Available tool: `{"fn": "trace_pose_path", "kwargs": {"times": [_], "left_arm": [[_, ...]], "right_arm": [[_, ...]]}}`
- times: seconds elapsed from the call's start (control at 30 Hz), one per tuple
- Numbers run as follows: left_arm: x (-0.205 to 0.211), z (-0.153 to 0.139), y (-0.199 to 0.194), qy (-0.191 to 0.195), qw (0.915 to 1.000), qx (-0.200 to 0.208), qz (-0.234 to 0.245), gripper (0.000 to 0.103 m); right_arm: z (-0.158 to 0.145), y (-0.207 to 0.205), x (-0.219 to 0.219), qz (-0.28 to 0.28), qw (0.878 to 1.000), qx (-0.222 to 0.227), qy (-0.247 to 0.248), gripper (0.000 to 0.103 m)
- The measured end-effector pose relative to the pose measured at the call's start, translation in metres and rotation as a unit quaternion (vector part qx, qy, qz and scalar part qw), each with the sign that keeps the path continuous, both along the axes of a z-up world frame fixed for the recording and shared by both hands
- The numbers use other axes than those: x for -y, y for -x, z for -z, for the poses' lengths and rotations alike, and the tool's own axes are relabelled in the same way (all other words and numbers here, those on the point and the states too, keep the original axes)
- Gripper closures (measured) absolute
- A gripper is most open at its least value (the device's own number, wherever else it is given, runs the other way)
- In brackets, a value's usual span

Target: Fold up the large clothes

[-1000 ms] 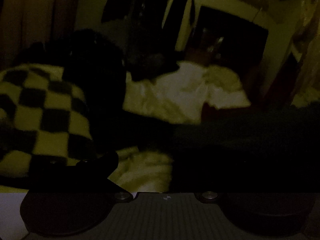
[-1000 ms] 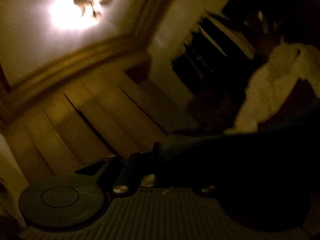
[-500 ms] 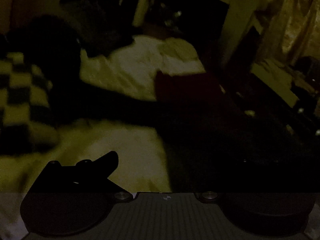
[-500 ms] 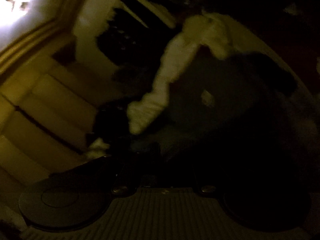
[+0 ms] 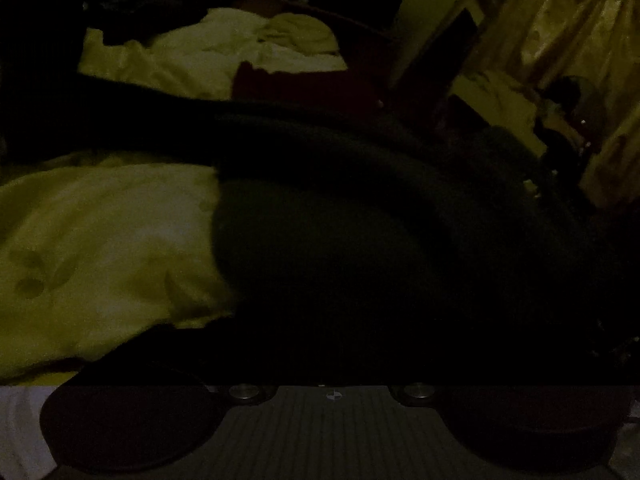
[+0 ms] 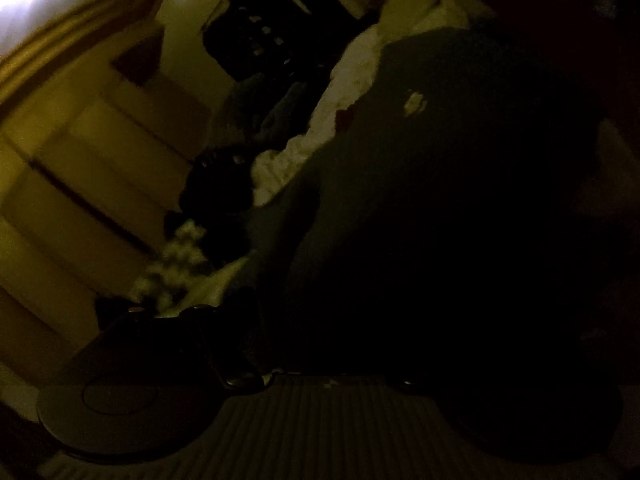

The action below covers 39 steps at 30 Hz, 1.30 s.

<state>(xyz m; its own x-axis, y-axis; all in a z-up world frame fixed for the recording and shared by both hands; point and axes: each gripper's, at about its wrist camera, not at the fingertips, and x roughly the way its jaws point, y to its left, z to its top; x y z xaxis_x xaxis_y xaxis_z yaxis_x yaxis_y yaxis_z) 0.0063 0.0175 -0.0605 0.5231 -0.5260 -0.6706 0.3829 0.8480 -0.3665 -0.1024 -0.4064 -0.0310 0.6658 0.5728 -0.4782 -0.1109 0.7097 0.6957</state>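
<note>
The right gripper (image 6: 320, 320) is opening over the dark garment (image 6: 460, 200) at twelve o'clock; the left gripper's (image 5: 320, 352) spread cannot be told.

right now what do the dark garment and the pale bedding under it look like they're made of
Dark garment: seems a soft, matte knit or fleece; it sags in thick rounded folds without shine, though the dim light leaves that open.
Pale bedding: looks like thin woven cotton, smooth and lightly creased, with faint printed marks.
</note>
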Motion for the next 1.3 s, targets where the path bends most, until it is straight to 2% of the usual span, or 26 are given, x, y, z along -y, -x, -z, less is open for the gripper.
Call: {"fn": "trace_pose_path", "kwargs": {"times": [0.03, 0.07, 0.1, 0.13, 0.27, 0.37, 0.43, 0.5, 0.53, 0.57, 0.6, 0.63, 0.67, 0.7, 0.73, 0.8, 0.83, 0.9, 0.97, 1.03, 1.1, 1.17, 1.2, 1.23, 1.3], "left_arm": [[-0.001, 0.002, -0.002, 0.019, 0.9998, -0.006, 0.001, 0.024], [-0.006, 0.001, -0.002, 0.045, 0.9989, -0.012, 0.007, 0.024], [-0.009, -0.002, 0.001, 0.055, 0.9984, -0.01, 0.005, 0.024], [-0.011, -0.009, 0.004, 0.052, 0.9986, 0.002, 0.002, 0.025], [-0.025, -0.055, 0.028, 0.048, 0.9966, 0.067, 0.007, 0.026], [-0.043, -0.095, 0.053, 0.06, 0.9916, 0.114, 0.018, 0.027], [-0.051, -0.111, 0.067, 0.053, 0.9898, 0.129, 0.029, 0.027], [-0.056, -0.115, 0.078, 0.051, 0.9906, 0.119, 0.045, 0.026], [-0.057, -0.109, 0.078, 0.045, 0.9926, 0.099, 0.053, 0.024], [-0.057, -0.1, 0.079, 0.033, 0.9946, 0.081, 0.055, 0.024], [-0.056, -0.086, 0.078, 0.011, 0.9968, 0.059, 0.054, 0.02], [-0.057, -0.071, 0.076, -0.008, 0.9984, 0.033, 0.045, 0.013], [-0.059, -0.051, 0.072, -0.029, 0.9991, -0.01, 0.03, 0.009], [-0.059, -0.036, 0.07, -0.044, 0.9981, -0.038, 0.021, 0.007], [-0.062, -0.025, 0.068, -0.052, 0.997, -0.055, 0.013, 0.0], [-0.073, -0.023, 0.068, -0.041, 0.9973, -0.059, -0.017, 0.0], [-0.078, -0.03, 0.066, -0.04, 0.9974, -0.049, -0.036, 0.0], [-0.084, -0.053, 0.059, -0.043, 0.9956, 0.01, -0.082, 0.0], [-0.086, -0.074, 0.049, -0.061, 0.987, 0.084, -0.122, 0.0], [-0.079, -0.086, 0.03, -0.084, 0.9799, 0.124, -0.131, 0.0], [-0.067, -0.093, 0.003, -0.092, 0.9787, 0.141, -0.117, 0.0], [-0.054, -0.096, -0.024, -0.07, 0.9818, 0.148, -0.097, 0.0], [-0.046, -0.094, -0.041, -0.061, 0.9836, 0.146, -0.087, 0.0], [-0.04, -0.089, -0.055, -0.059, 0.985, 0.141, -0.081, 0.0], [-0.021, -0.072, -0.095, -0.07, 0.988, 0.12, -0.069, 0.0]], "right_arm": [[-0.001, 0.001, -0.008, -0.004, 1.0, 0.01, 0.024, 0.023], [-0.003, 0.003, -0.015, -0.007, 0.999, 0.018, 0.05, 0.041], [-0.007, 0.005, -0.023, -0.007, 0.996, 0.023, 0.082, 0.06], [-0.009, 0.006, -0.026, -0.013, 0.994, 0.028, 0.101, 0.088], [-0.03, 0.007, -0.016, -0.023, 0.998, 0.058, 0.02, 0.089], [-0.076, 0.026, 0.001, -0.045, 0.994, 0.1, 0.01, 0.089], [-0.107, 0.042, 0.004, -0.081, 0.99, 0.117, -0.008, 0.089], [-0.127, 0.057, 0.006, -0.145, 0.981, 0.128, -0.022, 0.089], [-0.134, 0.06, 0.005, -0.167, 0.978, 0.126, -0.004, 0.087], [-0.135, 0.064, 0.0, -0.181, 0.976, 0.118, 0.04, 0.081], [-0.131, 0.066, -0.007, -0.192, 0.973, 0.095, 0.088, 0.078], [-0.118, 0.063, -0.013, -0.209, 0.97, 0.056, 0.114, 0.069], [-0.103, 0.058, -0.02, -0.226, 0.966, 0.02, 0.127, 0.058], [-0.09, 0.052, -0.027, -0.234, 0.962, -0.006, 0.142, 0.051], [-0.076, 0.049, -0.032, -0.234, 0.958, -0.032, 0.164, 0.04], [-0.059, 0.039, -0.035, -0.22, 0.95, -0.067, 0.209, 0.035], [-0.06, 0.038, -0.031, -0.214, 0.953, -0.066, 0.205, 0.036], [-0.076, 0.04, -0.016, -0.203, 0.962, -0.049, 0.177, 0.035], [-0.101, 0.045, 0.004, -0.195, 0.969, -0.004, 0.155, 0.023], [-0.123, 0.048, 0.031, -0.184, 0.974, 0.049, 0.12, 0.014], [-0.141, 0.041, 0.059, -0.13, 0.984, 0.1, 0.069, 0.007], [-0.148, 0.025, 0.088, -0.032, 0.992, 0.125, 0.014, 0.005], [-0.148, 0.015, 0.1, 0.016, 0.991, 0.132, -0.012, 0.005], [-0.144, 0.002, 0.107, 0.051, 0.99, 0.128, -0.023, 0.005], [-0.132, -0.031, 0.105, 0.095, 0.991, 0.099, -0.002, 0.006]]}}
